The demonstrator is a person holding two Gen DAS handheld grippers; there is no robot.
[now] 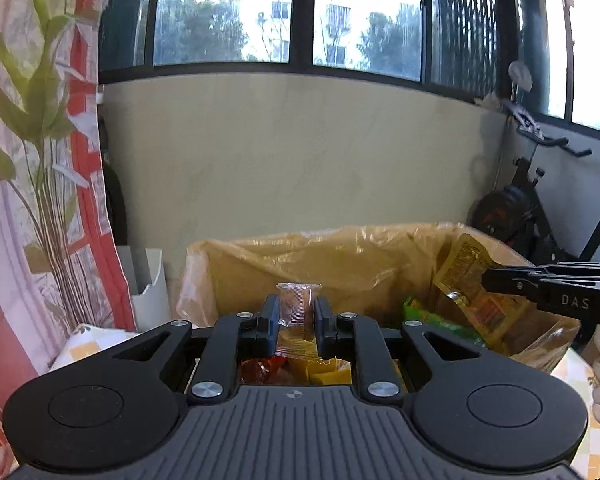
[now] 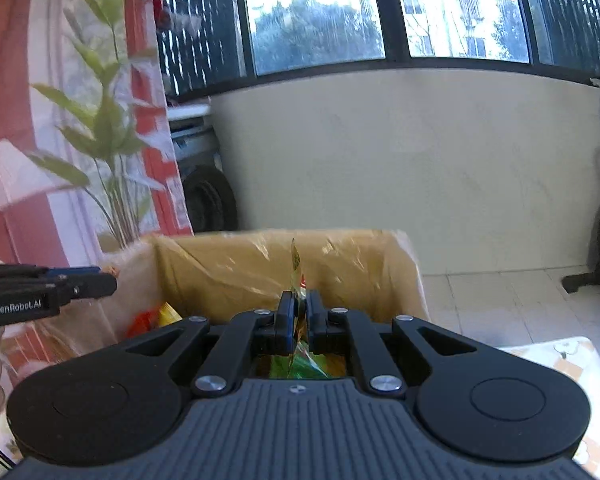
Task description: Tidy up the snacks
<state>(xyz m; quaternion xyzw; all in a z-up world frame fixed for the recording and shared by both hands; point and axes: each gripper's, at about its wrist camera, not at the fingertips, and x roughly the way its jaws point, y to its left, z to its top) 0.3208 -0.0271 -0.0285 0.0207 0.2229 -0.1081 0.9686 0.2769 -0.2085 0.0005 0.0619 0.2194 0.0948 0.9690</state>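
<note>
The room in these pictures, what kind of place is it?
Probably an enclosed home balcony: wide windows facing apartment blocks, an exercise bike in the corner, and a bag-lined snack box.

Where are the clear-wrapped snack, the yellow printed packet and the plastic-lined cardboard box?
Clear-wrapped snack [image 1: 298, 306], left wrist view, its middle between the pads.
Yellow printed packet [image 1: 466, 276], left wrist view, its printed face.
Plastic-lined cardboard box [image 2: 236, 264], right wrist view, its inner far wall.

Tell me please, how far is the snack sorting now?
Partly done: several packets already lie in the lined box. In hand: the left gripper is shut on a clear-wrapped snack, the right gripper on a yellow packet, both above the box. Left: releasing these two. Any snacks still outside are not visible.
</note>
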